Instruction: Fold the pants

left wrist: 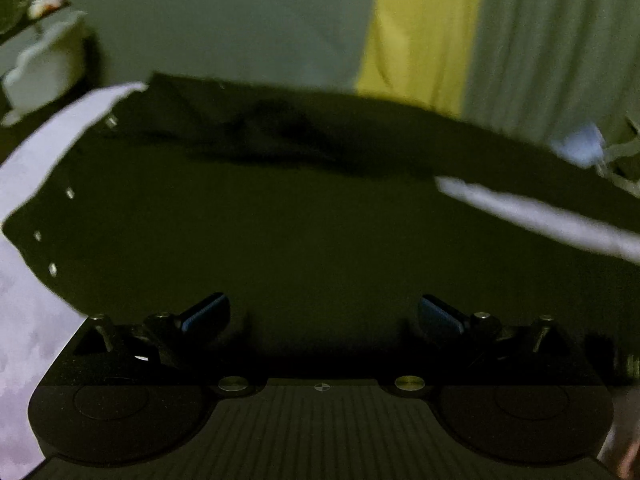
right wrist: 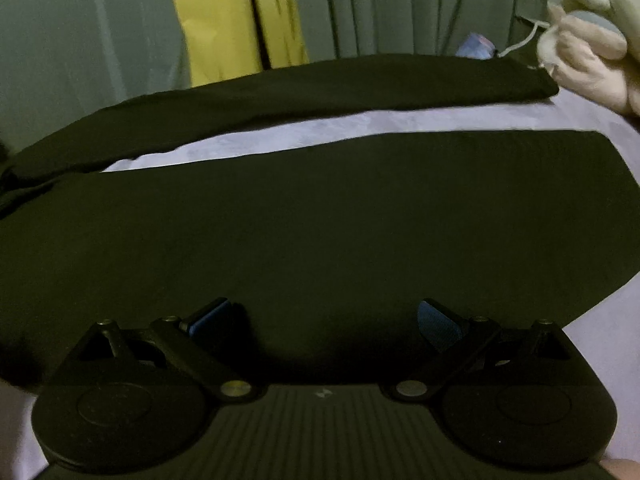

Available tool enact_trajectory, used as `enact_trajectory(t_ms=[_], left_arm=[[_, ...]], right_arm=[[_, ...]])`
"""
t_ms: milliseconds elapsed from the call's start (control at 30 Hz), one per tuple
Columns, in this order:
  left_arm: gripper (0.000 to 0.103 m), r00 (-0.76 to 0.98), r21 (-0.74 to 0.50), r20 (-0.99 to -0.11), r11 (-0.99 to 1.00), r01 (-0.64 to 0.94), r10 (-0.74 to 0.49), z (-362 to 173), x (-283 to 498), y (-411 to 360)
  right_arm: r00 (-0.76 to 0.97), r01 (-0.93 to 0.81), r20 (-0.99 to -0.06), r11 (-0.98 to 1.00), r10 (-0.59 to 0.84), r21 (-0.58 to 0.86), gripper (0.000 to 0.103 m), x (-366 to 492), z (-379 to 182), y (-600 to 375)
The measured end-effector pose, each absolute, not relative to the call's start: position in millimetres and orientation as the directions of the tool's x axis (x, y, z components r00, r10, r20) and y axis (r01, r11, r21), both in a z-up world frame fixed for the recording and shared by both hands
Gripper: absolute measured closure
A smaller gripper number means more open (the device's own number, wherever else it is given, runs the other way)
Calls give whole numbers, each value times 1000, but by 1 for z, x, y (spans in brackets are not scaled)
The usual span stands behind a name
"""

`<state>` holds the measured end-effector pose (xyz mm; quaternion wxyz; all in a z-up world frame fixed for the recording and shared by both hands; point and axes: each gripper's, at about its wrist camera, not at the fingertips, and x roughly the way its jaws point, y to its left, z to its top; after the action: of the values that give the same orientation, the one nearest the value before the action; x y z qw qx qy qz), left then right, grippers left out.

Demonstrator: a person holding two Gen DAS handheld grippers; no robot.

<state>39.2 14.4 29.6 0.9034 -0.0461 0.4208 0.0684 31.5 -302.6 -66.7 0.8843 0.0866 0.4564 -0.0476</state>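
Black pants (left wrist: 280, 224) lie spread flat on a pale lilac sheet (left wrist: 24, 184). The left wrist view shows the waist end, with small white dots along its left edge. My left gripper (left wrist: 323, 312) hovers low over this end, open, nothing between its blue-padded fingers (left wrist: 206, 312). In the right wrist view both legs (right wrist: 320, 216) run left to right, split by a strip of sheet (right wrist: 320, 128); the far leg (right wrist: 300, 92) lies behind. My right gripper (right wrist: 323, 318) is open above the near leg's front edge, holding nothing.
Grey-green curtains (right wrist: 380, 8) with a yellow panel (right wrist: 228, 16) hang behind the bed. A pale plush toy (right wrist: 588, 36) sits at the far right near the leg cuffs, beside a small blue object (right wrist: 476, 46). A light cushion (left wrist: 44, 64) sits at the far left.
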Motion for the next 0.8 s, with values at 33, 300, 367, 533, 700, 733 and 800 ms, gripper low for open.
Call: enact_trajectory(t_ms=[33,300,367,533,700,733,800], left_arm=[[0,651,-28,-751,981,-192,107,31,47,15],[0,680,-40,-693,928,-371,242,-2,96,35],[0,678,24,-667,919,-392,307,-12,98,38],[0,695,207,-564,891,-405,447,-28,110,28],[0,718,314,-492,870,-381,492,-45,111,6],[0,725,346,-466,858,-379,508,-49,112,-1],[0,721,407,-433,831,-379,541,-54,116,-11]], right_arm=[[570,170,-821,978,0,118,4,34,-67,-305],[386,133,-921,984,56,116,4,79,-52,-312],[440,157,-894,973,84,169,4,102,-34,-327],[497,345,-868,921,-18,179,4,194,-12,-365],[458,576,-887,780,-58,246,4,298,-24,-393],[449,597,-890,769,-83,229,4,316,-27,-392],[434,617,-890,767,-141,180,4,346,-33,-385]])
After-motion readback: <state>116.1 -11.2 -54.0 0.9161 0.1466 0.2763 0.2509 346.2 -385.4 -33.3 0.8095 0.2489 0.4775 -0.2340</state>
